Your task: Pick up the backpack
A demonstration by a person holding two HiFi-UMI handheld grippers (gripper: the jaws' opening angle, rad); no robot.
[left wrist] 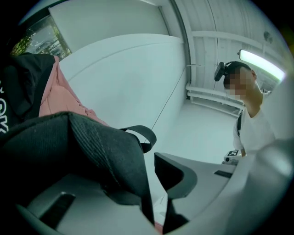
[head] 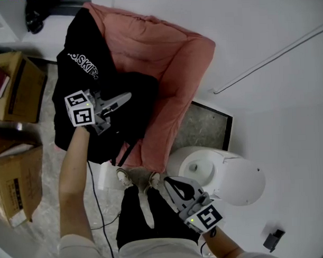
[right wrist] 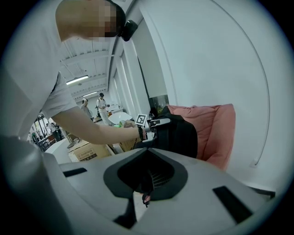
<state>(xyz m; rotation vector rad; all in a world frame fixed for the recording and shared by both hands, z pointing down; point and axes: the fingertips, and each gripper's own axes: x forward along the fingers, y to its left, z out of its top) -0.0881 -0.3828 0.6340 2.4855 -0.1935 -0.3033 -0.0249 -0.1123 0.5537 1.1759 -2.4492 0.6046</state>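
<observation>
A black backpack with white lettering leans on a pink beanbag chair. My left gripper reaches onto its upper middle. In the left gripper view a padded black fold of the backpack lies between the jaws of the left gripper, which press on it, and a black strap loop sticks out behind. My right gripper hangs low by the person's legs, apart from the bag, jaws together and empty. The right gripper view shows that gripper shut, with the backpack and the left gripper farther off.
Two cardboard boxes stand at the left. A white domed device sits right of the chair, beside a dark floor mat. A black cable runs over the floor. The person's shoes are in front of the chair.
</observation>
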